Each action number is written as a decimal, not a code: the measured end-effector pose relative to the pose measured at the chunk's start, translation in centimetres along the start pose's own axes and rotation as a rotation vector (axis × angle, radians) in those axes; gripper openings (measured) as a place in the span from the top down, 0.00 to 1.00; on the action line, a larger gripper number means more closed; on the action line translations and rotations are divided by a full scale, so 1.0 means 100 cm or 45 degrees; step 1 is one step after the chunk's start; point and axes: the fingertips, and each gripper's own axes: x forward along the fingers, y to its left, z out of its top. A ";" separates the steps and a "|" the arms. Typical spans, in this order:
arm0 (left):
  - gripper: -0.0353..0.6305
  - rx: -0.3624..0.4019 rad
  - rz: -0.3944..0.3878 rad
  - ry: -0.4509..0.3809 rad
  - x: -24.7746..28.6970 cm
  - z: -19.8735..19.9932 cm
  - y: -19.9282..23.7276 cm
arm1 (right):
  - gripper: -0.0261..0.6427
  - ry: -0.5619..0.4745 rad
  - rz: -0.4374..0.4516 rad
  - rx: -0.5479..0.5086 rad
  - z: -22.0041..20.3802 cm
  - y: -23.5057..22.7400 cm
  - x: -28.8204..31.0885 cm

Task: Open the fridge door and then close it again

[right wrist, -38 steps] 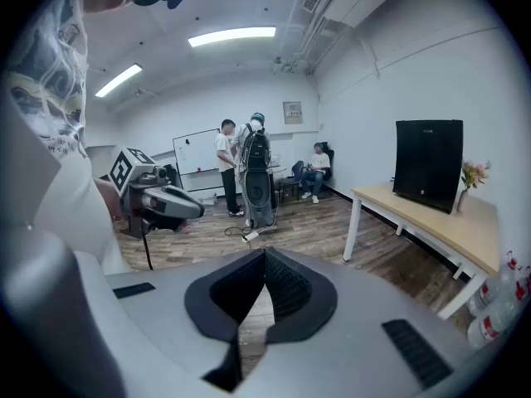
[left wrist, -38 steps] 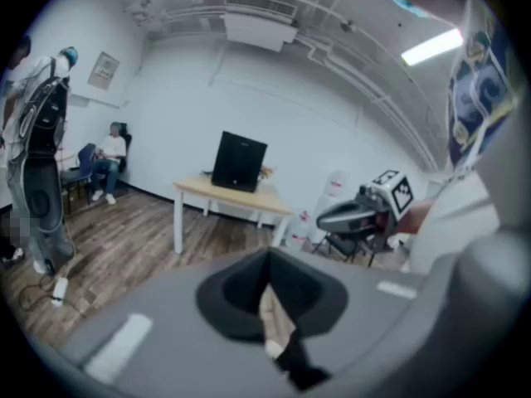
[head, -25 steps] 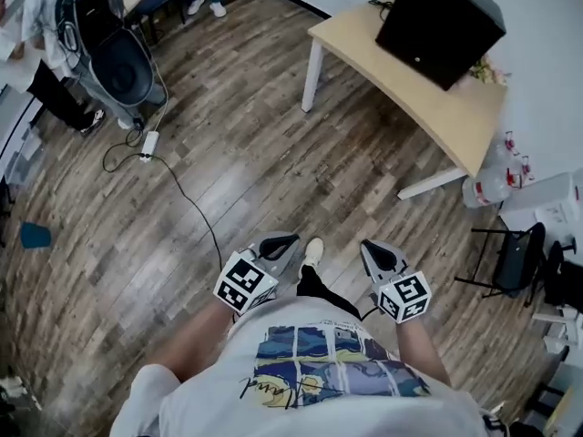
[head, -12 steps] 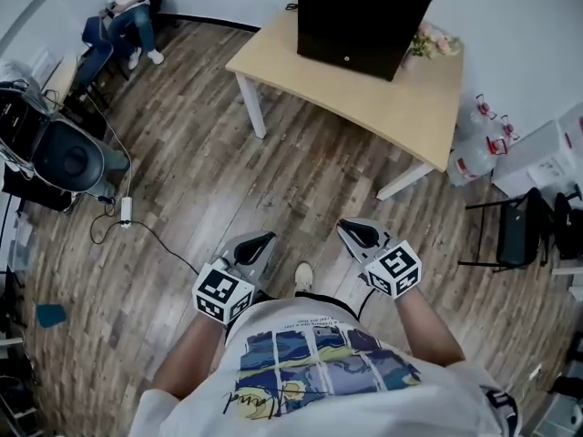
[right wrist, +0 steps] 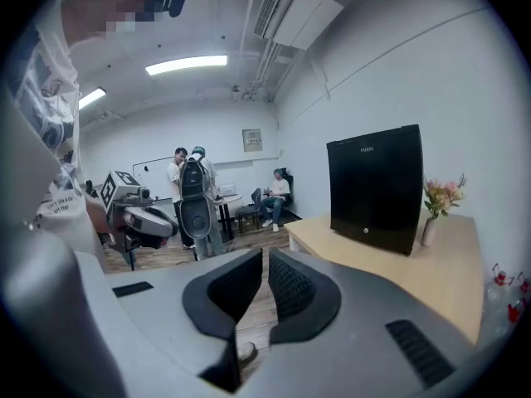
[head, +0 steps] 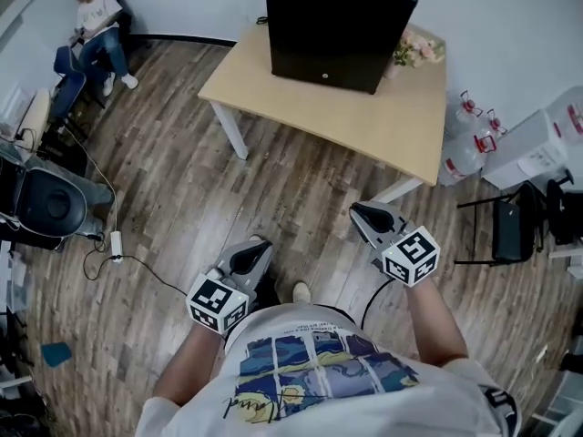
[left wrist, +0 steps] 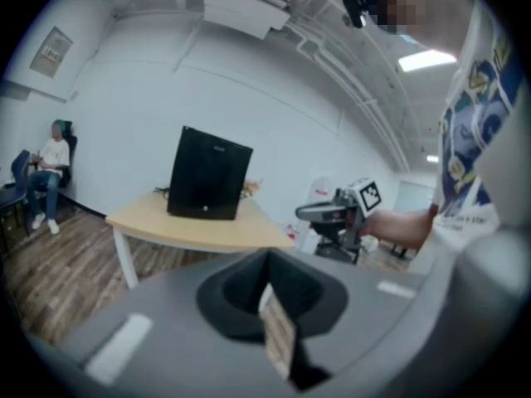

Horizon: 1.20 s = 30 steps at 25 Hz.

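Note:
A black mini fridge stands with its door closed on a light wooden table ahead of me. It also shows in the left gripper view as the fridge and in the right gripper view as the fridge. My left gripper is held low over the wood floor, shut and empty, its tips together. My right gripper is a little higher and further forward, pads nearly touching, holding nothing. Both are well short of the table.
Pink flowers sit beside the fridge. Water bottles and a black chair are at the right. A seated person, black equipment and a floor cable are at the left.
The table and fridge have come closer and turned to face me squarely. The right gripper has risen and moved forward; the left stays low.

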 end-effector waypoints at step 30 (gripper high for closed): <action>0.93 0.076 -0.211 -0.175 0.029 0.143 0.232 | 0.86 0.319 -0.179 -0.708 0.337 -0.209 0.187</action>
